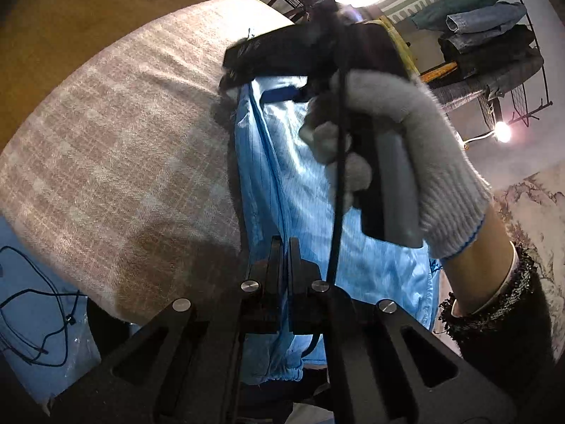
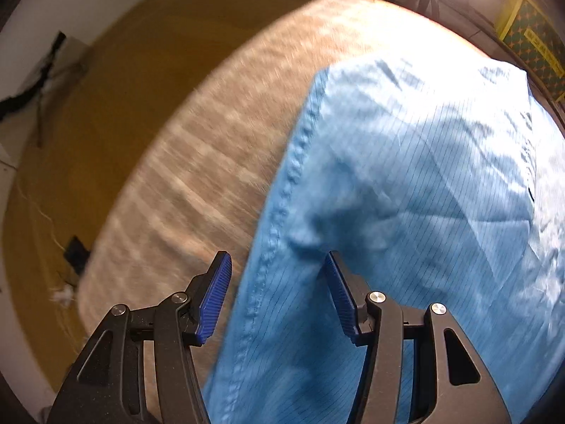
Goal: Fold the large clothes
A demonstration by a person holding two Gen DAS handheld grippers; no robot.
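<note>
Two grippers work over one bed-like surface covered in a beige woven blanket (image 1: 116,148), its weave faintly checked. In the left wrist view the blanket fills the nine o'clock half and lies bare out to its rounded edge, where brown floor shows at ten o'clock. A thin black cable (image 1: 39,318) loops over pale blue sheeting at eight o'clock.

At the centre lies the light blue garment (image 1: 279,183), a smooth, slightly shiny cloth with fine dark pinstripes and a stitched seam running lengthwise; its gathered elastic hem sits at six o'clock. The left gripper (image 1: 284,247) has its jaws pressed together, and the blue cloth runs down between its fingers, pinched there. At two o'clock a right hand (image 1: 416,148) in a white knitted glove with a blue cuff line holds the other tool's grey-and-black handle above the garment. Folded jeans and dark clothes (image 1: 491,35) hang on a rack at one o'clock.

In the right wrist view, blurred, the blanket lies bare at nine o'clock and the garment spreads from centre to three o'clock. The right gripper (image 2: 279,289) stands with its jaws parted, ribbed blue pads (image 2: 217,293) clear of the cloth, the garment's seamed edge below the gap. A yellow-bordered sign (image 2: 536,46) at one o'clock is unreadable.
</note>
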